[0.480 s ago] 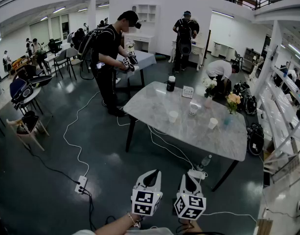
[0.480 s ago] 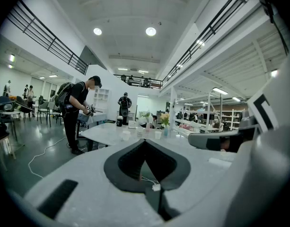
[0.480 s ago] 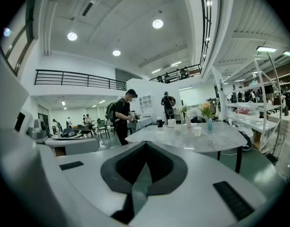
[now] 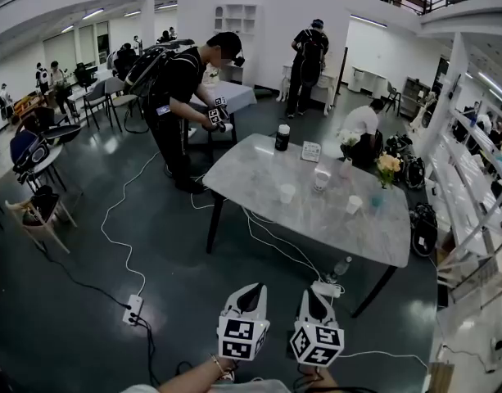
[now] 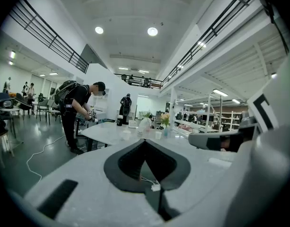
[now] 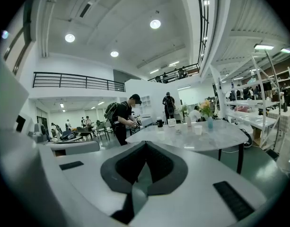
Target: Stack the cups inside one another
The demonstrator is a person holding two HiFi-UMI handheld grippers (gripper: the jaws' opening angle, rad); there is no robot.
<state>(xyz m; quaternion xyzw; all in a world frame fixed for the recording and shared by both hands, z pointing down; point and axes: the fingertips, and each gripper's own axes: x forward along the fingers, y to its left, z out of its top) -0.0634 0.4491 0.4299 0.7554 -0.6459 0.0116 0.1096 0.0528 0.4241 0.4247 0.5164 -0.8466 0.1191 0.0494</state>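
head view: a wide hall with a dark floor [image 4: 79, 244], where a person [image 4: 181, 88] in black bends over a far table. the marble table [image 4: 259, 170] fills the middle, with cables trailing on the floor under its near edge. it stands well apart from both grippers, which sit low in the frame and side by side.

left gripper [image 4: 251, 288]: its own view shows the dark jaws pressed together at the tip with nothing between them. right gripper [image 4: 314, 295]: the same, jaws closed tight and empty. both point nearly level toward the table.

on the tabletop stand a black jar [image 4: 282, 137] at the far edge, a card [image 4: 311, 151], a vase [image 4: 346, 168] and flowers [image 4: 388, 166].

the three cups are all upright, mouths up, and none is nested yet. the near cup [image 4: 287, 193] stands toward the front edge, the mid cup [image 4: 320, 179] just behind it to the right, and the right cup [image 4: 354, 205] further right by the flowers. they are near one another but not touching.

the move turns on this: the cups lie straight ahead and above the jaws in the frame, out of reach for now. the near cup sits about on the line between the two grippers, so either could take it. the right cup is clearly the right gripper's. the jaws would have to spread before any pick, and a side-on grasp of an upright wall looks apt.
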